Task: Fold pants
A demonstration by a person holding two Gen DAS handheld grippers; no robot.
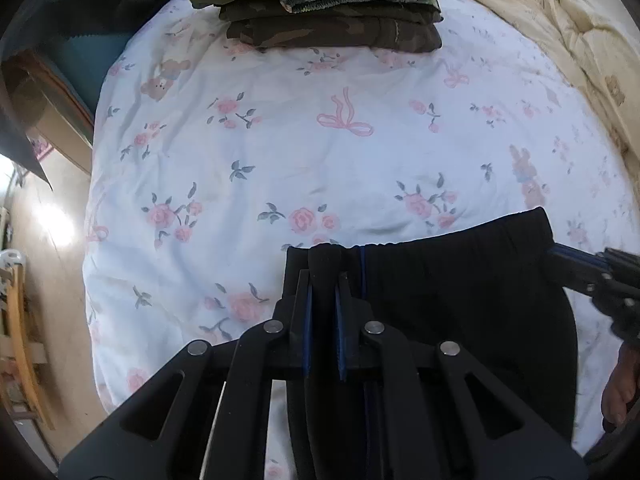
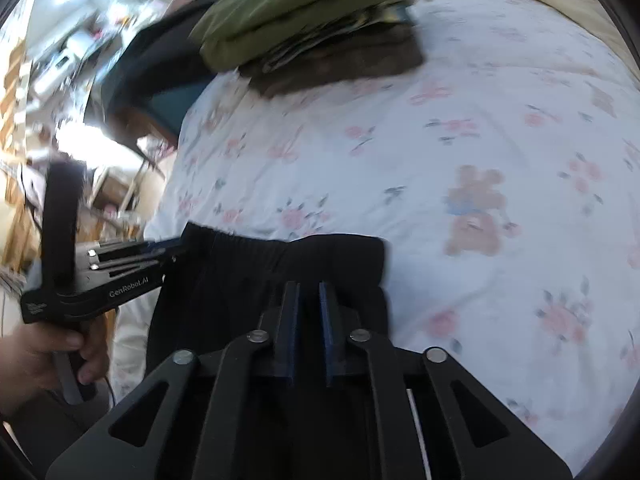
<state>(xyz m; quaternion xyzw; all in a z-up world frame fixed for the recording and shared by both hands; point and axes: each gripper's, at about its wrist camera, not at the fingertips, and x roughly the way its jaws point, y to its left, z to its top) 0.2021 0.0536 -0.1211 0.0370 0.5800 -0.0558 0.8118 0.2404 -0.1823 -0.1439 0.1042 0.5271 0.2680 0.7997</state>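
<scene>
Black pants (image 1: pixel 460 300) with an elastic waistband lie at the near edge of a white floral bedsheet (image 1: pixel 320 152). My left gripper (image 1: pixel 325 278) is shut on the waistband near its left corner, with cloth pinched between the blue pads. In the right wrist view this left gripper (image 2: pixel 178 245) bites that same corner of the pants (image 2: pixel 248 272), and a hand (image 2: pixel 44 352) grips its handle. My right gripper (image 2: pixel 309 292) is shut on the waistband near the right corner, black cloth between its fingers. The right gripper (image 1: pixel 556 255) also shows at the waistband's right end.
A stack of folded clothes (image 1: pixel 332 20), green on top and camouflage below, sits at the far side of the bed. A cream blanket (image 1: pixel 560 28) is bunched at the far right. The bed's left edge drops to a floor (image 1: pixel 48 248) with wooden furniture (image 1: pixel 18 320).
</scene>
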